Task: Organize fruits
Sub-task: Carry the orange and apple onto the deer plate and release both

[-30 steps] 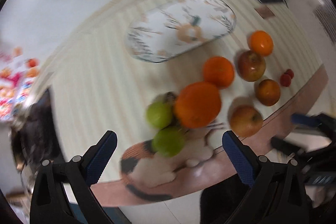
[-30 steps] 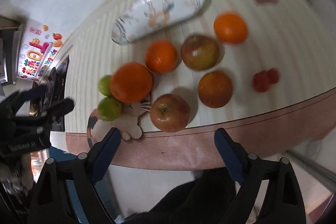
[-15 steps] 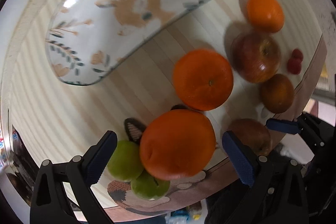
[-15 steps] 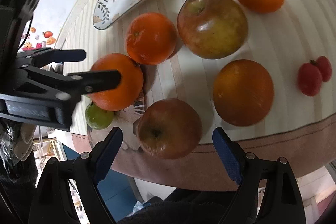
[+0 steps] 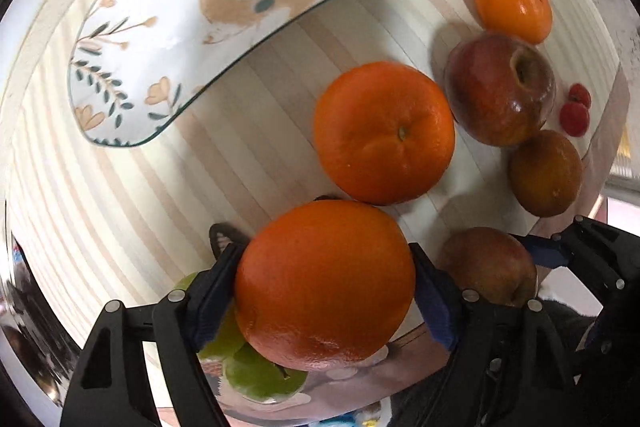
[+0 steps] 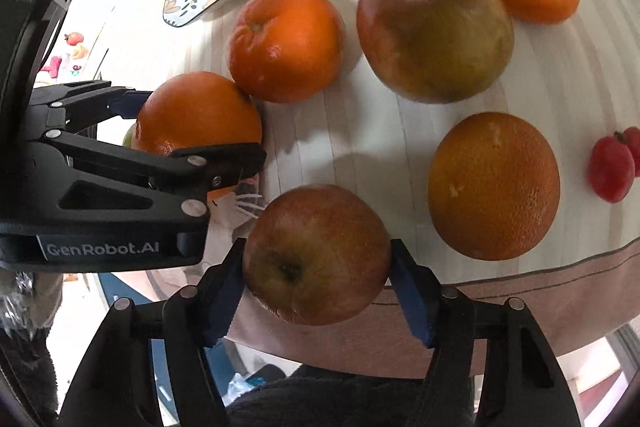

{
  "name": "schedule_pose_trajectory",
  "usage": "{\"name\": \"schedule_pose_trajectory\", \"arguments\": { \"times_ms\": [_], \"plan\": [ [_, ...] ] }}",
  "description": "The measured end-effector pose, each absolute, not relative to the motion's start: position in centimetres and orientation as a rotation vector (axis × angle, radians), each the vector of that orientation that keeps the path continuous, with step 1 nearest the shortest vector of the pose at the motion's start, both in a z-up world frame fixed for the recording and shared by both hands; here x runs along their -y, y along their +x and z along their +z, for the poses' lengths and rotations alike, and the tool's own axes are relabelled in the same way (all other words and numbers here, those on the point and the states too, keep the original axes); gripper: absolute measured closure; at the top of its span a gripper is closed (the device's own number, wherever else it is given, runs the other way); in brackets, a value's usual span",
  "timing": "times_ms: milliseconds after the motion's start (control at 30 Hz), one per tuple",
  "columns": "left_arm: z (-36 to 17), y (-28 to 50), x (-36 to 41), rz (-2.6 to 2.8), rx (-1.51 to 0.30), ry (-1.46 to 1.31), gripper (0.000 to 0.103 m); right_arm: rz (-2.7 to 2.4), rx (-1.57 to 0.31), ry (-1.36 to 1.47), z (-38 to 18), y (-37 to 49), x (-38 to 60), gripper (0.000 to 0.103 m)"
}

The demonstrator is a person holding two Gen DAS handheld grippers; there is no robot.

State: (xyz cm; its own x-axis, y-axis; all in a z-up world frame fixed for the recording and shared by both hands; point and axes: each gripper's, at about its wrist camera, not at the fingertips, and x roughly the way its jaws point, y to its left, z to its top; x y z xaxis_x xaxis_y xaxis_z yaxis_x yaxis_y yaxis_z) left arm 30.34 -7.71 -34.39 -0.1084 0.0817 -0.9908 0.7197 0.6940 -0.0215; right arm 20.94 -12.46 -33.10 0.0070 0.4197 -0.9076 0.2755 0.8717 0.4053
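- Both my grippers have closed in since half a second ago: my left gripper [image 5: 326, 283] now clamps the large orange [image 5: 325, 285], my right gripper [image 6: 316, 277] the red apple [image 6: 316, 254], both at the table's [image 6: 400, 131] near edge.
- Risks: round skins may slip from my pads; lifting the orange may roll the green fruits [image 5: 256, 373] beneath it or nudge the neighbouring orange [image 5: 384, 133], which looks to be touching it.
- Deer-print plate [image 5: 224, 7] lies empty, well apart.

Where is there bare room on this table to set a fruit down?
The patterned plate is bare, as is the striped cloth between the plate and the left tongs. Some room lies right of the dull orange, short of the red fruits. It is crowded among the oranges and apples near the table's edge.
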Motion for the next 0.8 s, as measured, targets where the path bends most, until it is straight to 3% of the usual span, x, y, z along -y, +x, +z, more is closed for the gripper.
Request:
{"name": "schedule_pose_trajectory", "arguments": {
  "times_ms": [467,800],
  "plan": [
    [-27.3,29.8,1.3,-0.589,-1.557,0.338,0.024,0.211,-1.527,0.441,-27.8,20.9,11.4,0.033],
    [-17.7,38.2,-0.5,-0.448,-1.45,-0.009,0.024,0.231,-1.351,0.496,-19.9,27.6,18.0,0.033]
  ]
}}
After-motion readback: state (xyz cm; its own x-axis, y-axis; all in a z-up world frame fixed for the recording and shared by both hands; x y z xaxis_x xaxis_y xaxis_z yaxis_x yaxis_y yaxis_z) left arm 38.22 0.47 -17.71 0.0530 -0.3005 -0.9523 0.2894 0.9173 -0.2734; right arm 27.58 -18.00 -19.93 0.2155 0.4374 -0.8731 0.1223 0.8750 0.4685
